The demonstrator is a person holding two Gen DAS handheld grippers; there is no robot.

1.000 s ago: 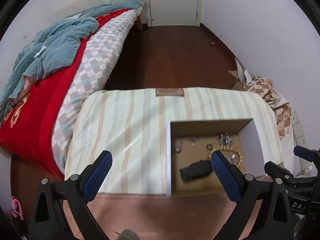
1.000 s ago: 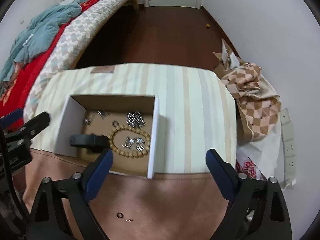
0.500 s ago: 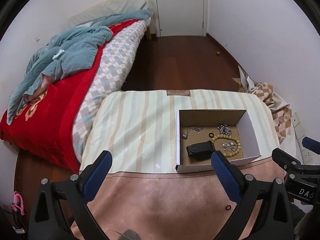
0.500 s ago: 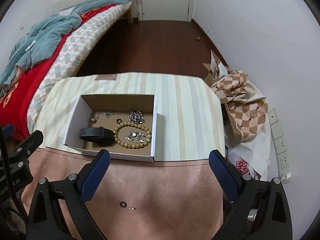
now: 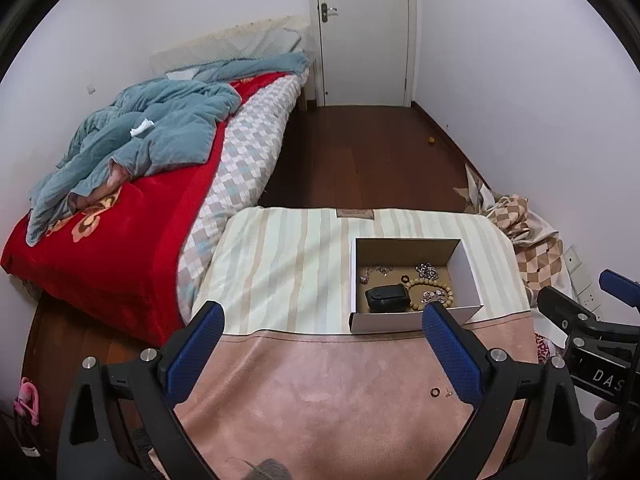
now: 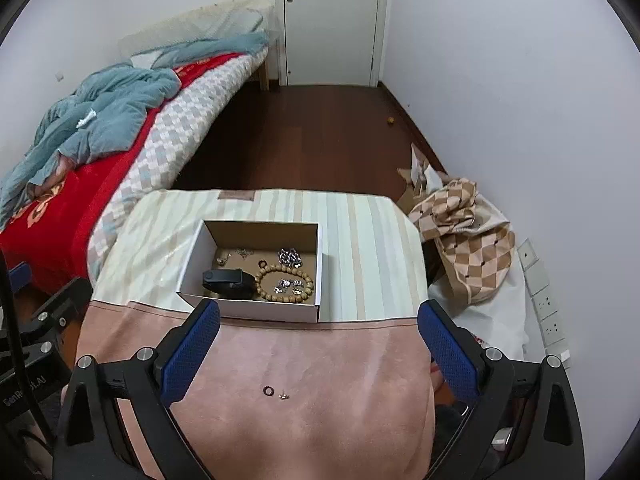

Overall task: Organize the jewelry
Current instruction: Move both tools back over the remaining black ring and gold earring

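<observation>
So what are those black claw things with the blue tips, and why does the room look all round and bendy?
They are two hand-held grippers, like big tongs, one in each of a person's hands. Each carries a tiny wide-angle camera looking out between its fingers, which bends the room. One picture comes from the left gripper, the other from the right gripper. Both are wide open and hold nothing.

In front is a surface covered by a pink cloth and a striped cloth. On the striped one sits an open cardboard box with jewelry inside: a wooden bead bracelet, small silver pieces and a black case. On the pink cloth lie a little dark ring and a tiny stud, not yet in the box.
</observation>
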